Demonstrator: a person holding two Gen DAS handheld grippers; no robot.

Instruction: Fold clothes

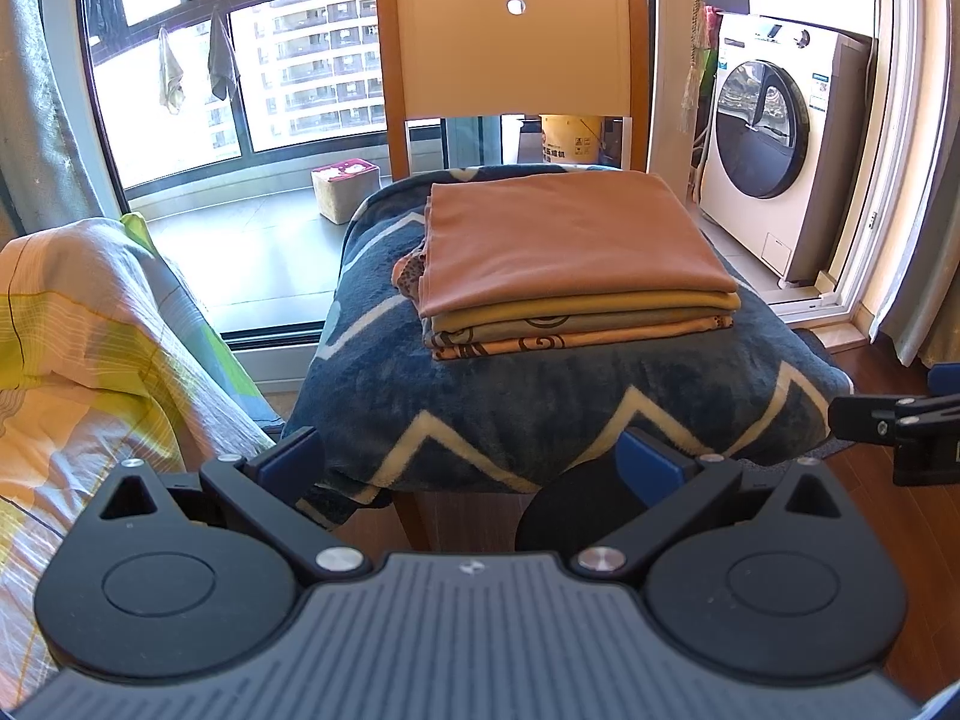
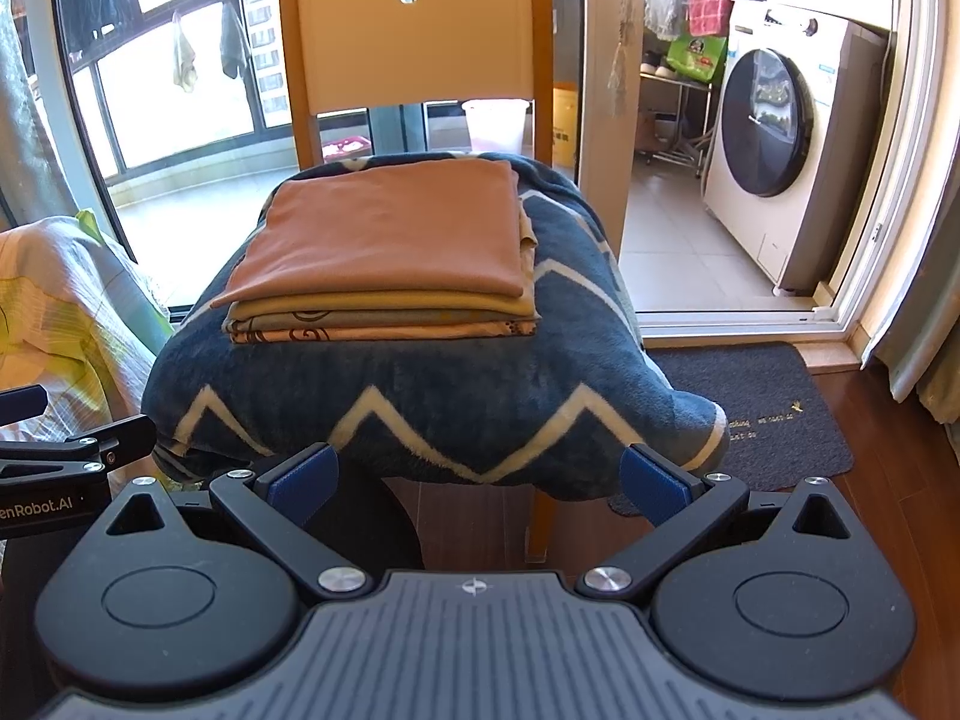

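a tall wooden chair with an orange slatted back (image 1: 516, 42) stood before a balcony window, its seat padded by a folded dark blue fleece blanket with a cream zigzag stripe (image 1: 540, 396). on the blanket lay a neat stack of folded cloths, a plain rust-brown one on top, mustard and patterned ones beneath (image 1: 570, 252), edges roughly squared. to the left, a rumpled yellow and green striped sheet (image 1: 90, 330) lay loose on what looked like a bed. the left gripper (image 1: 474, 468) and right gripper (image 2: 477, 477) hovered low, just short of the chair, jaws spread wide and empty. the stack looked finished; whether the sheet awaited folding could not be told.
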